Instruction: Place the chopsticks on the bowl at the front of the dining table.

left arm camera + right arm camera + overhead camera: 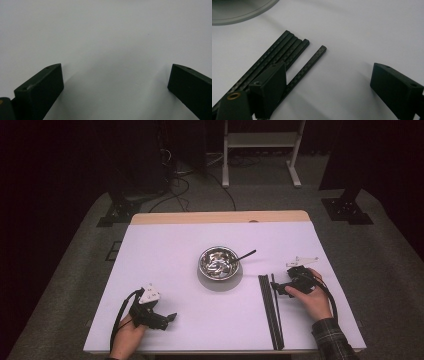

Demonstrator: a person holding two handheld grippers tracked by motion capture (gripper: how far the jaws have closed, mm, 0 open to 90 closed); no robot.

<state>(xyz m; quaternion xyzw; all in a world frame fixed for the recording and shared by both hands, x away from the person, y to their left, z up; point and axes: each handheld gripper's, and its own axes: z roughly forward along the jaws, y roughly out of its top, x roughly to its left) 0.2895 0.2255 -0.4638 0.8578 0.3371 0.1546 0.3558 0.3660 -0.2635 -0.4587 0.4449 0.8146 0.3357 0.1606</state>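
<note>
1. Left gripper [172, 317], held low at the near left of the table [165, 240]; its jaws stand wide apart with nothing between them; in the left gripper view they frame bare white tabletop [110, 37]; a black cable [120, 312] loops back from it along the person's left hand [127, 337].
2. Steel bowl [219, 261], at the middle of the table, well apart from both grippers; a dark utensil handle [245, 255] leans out over its right rim; its contents are too small to tell.
3. Black rods [270, 312], a bundle lying lengthwise on the table right of the bowl, running toward the near edge; in the right gripper view four rods [274, 56] lie side by side and touching, with a fifth rod [308, 66] just beside them, slightly apart.
4. Right gripper [275, 288], held in the right hand [314, 300] just right of the rods' far ends; its jaws are spread and hold nothing; in the right gripper view one jaw sits over the bundle, the other stands on bare table well to the side; whether the jaw touches the rods cannot be told.
</note>
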